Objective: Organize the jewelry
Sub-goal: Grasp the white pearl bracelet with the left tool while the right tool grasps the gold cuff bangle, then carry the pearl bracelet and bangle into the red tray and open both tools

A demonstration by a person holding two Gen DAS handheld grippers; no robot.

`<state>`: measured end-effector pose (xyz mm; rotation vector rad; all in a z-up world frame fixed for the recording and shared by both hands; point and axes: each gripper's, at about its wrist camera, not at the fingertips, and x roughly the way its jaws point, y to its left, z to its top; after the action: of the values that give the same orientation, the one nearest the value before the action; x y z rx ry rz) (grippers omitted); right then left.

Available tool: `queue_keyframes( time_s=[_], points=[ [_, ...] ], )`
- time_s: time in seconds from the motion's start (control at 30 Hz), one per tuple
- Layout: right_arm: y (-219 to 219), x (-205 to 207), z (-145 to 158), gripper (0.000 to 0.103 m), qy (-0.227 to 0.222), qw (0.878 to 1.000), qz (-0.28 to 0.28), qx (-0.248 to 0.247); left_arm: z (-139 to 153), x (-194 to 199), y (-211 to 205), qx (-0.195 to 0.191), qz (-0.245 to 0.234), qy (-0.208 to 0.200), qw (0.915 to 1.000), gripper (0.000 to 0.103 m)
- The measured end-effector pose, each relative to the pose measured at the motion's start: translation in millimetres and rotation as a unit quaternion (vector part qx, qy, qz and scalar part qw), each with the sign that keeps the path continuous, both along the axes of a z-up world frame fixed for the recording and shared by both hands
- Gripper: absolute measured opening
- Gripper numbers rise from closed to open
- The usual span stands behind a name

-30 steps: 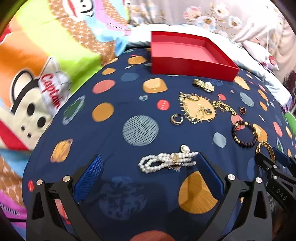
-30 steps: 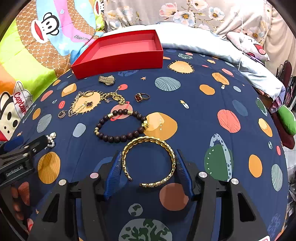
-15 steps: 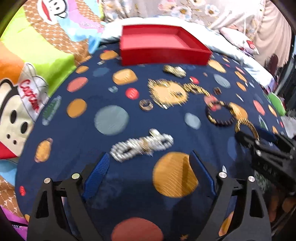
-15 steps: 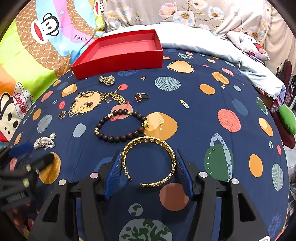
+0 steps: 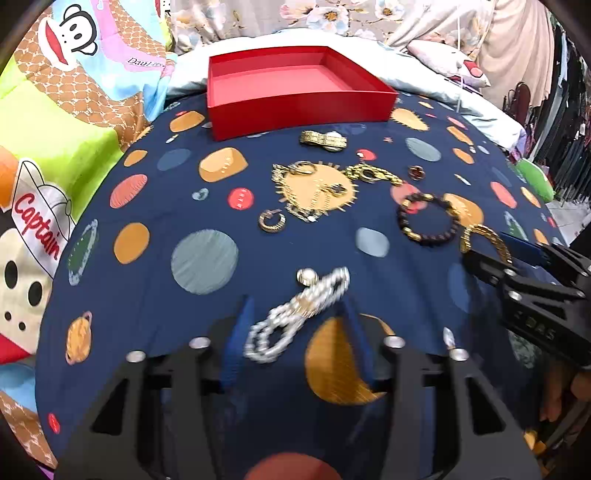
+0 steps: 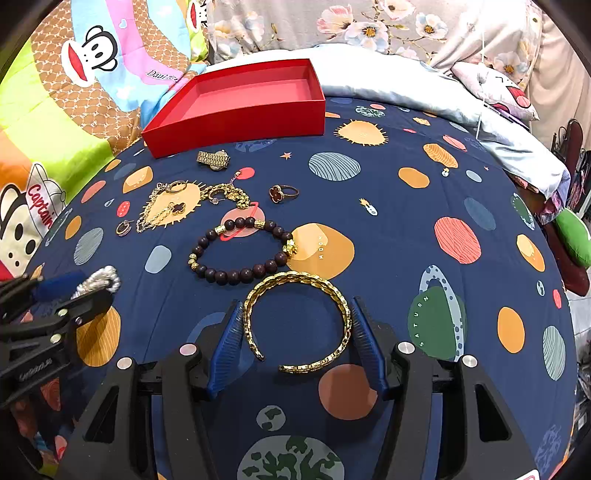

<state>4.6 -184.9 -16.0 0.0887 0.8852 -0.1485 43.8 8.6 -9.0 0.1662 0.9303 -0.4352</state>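
Note:
A white pearl bracelet [image 5: 295,314] lies on the dark planet-print sheet between the blue pads of my left gripper [image 5: 295,325], which is open around it; it also shows in the right wrist view [image 6: 99,280]. A gold open bangle [image 6: 297,319] lies between the pads of my right gripper [image 6: 297,332], open and close on both sides. An empty red tray [image 6: 236,107] stands at the far edge, also in the left wrist view [image 5: 295,92]. A dark bead bracelet [image 6: 240,254], gold chains [image 6: 173,206], a ring [image 6: 282,192], a hoop earring [image 5: 272,220] and a gold watch [image 6: 213,159] lie between.
A bright cartoon monkey quilt [image 5: 55,147] lies to the left. A pale blue blanket [image 6: 424,96] and floral pillows [image 6: 369,26] are behind the tray. The bed's right edge drops off near a green object [image 6: 574,236].
My left gripper has swung and moved in on the pearl bracelet, its pads narrowing around it. The right gripper and bangle have not moved.

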Motion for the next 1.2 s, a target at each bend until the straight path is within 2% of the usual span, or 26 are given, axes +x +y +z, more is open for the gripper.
queue_keyframes(
  time_s=[0.1, 0.17, 0.37, 0.9, 1.03, 1.2],
  points=[
    [0, 0, 0, 0.057, 0.000, 1.000, 0.000, 0.000, 2, -7, -1, -0.020, -0.004, 0.015, 0.9997, 0.024],
    [0, 0, 0, 0.057, 0.000, 1.000, 0.000, 0.000, 2, -11, -3, -0.030, -0.004, 0.021, 0.9993, 0.019],
    [-1, -2, 1, 0.056, -0.003, 1.000, 0.001, 0.006, 2, -16, -12, -0.053, -0.003, 0.034, 0.9980, 0.019],
    [-4, -8, 4, 0.056, -0.004, 1.000, 0.004, 0.016, 5, -9, -21, -0.062, 0.009, 0.029, 0.9976, 0.017],
    [-5, -12, 12, 0.056, -0.011, 1.000, 0.004, 0.020, 18, -11, -15, -0.070, 0.017, 0.020, 0.9972, 0.017],
    [-9, -12, 32, 0.056, -0.028, 0.999, 0.011, 0.025, 48, -8, -4, -0.081, 0.025, -0.008, 0.9964, 0.017]
  ],
)
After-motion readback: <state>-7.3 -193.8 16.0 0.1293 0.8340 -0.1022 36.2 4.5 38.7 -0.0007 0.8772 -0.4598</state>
